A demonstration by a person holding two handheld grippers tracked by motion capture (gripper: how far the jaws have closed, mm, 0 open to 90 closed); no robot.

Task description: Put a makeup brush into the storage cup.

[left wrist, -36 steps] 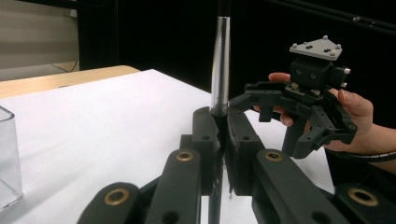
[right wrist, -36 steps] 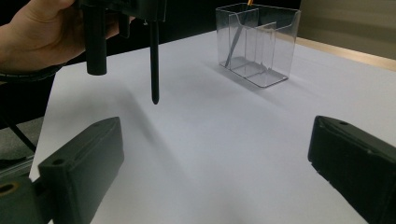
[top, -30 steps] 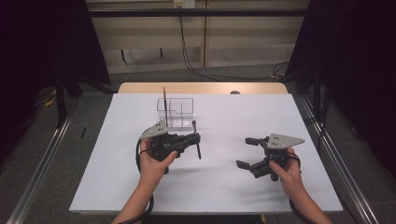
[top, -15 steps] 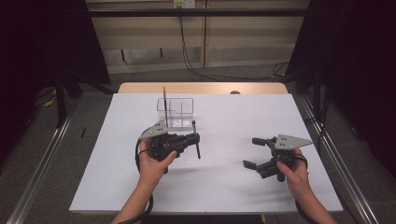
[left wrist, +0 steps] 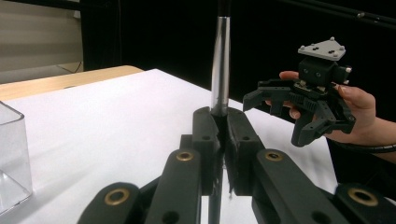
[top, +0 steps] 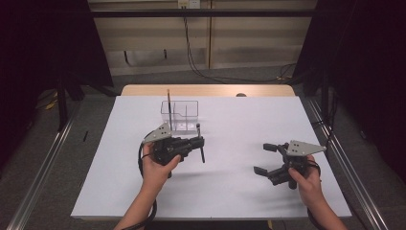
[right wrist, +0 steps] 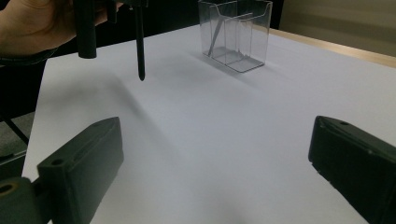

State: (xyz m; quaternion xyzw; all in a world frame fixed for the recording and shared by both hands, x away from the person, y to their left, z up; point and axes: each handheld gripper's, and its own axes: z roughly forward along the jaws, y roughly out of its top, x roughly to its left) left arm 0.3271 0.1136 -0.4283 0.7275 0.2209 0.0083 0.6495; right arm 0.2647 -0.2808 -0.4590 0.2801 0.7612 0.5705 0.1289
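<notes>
A black pen with a silver barrel (top: 201,143) (left wrist: 220,70) stands upright in my left gripper (top: 200,142) (left wrist: 223,125), whose jaws are shut on it just in front of a clear divided box (top: 184,115). The pen's tip (right wrist: 139,56) hangs a little above the white sheet. A thin dark pen (top: 168,103) stands in the box's left compartment. My right gripper (top: 266,159) (right wrist: 215,158) hovers at the right of the table, jaws wide open with nothing between them. From the left gripper view, the right gripper (left wrist: 275,116) faces me, held in a hand.
The white sheet (top: 239,124) covers most of the table, with a wooden strip (top: 206,90) at the far edge. The clear box (right wrist: 238,35) stands at the far left in the right gripper view. Metal rails (top: 43,172) run along both sides.
The right gripper has drifted slightly right and toward the near edge, still open. The left gripper and its pen have stayed put.
</notes>
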